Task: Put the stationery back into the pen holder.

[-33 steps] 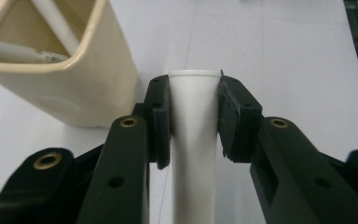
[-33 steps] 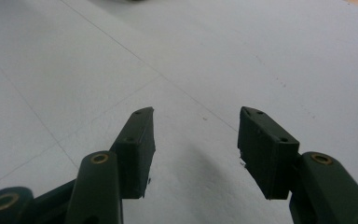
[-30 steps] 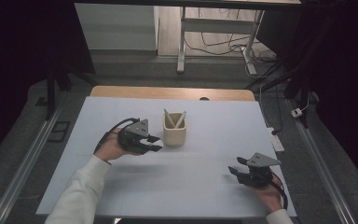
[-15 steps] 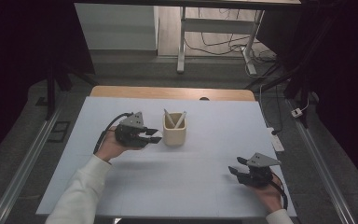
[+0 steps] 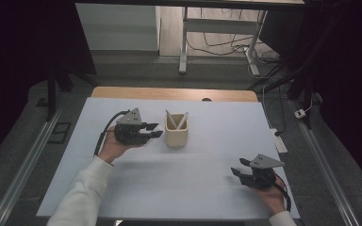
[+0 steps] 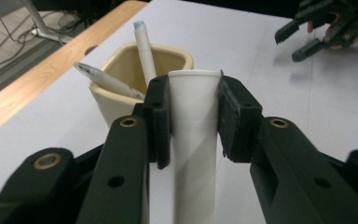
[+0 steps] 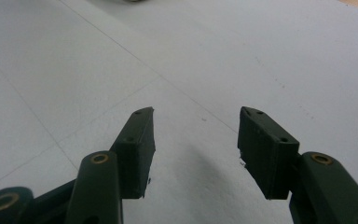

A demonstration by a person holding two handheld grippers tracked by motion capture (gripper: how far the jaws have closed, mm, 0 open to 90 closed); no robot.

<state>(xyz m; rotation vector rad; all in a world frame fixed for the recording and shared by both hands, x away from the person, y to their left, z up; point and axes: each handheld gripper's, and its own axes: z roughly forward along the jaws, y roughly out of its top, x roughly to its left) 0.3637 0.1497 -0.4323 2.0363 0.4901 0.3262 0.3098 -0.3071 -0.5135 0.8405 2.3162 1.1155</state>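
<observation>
obstacle: cup mid-table | free: table around it

No legible text, labels, brands, numbers or signs in any view. Checked: white tube, cream cup and its pens, table sheet, gripper bodies. All surfaces plain.

A white tube sits in the black left tool, by a cream cup on pale-blue table.

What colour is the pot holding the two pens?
Cream pot, clearest in the left gripper view.
</observation>
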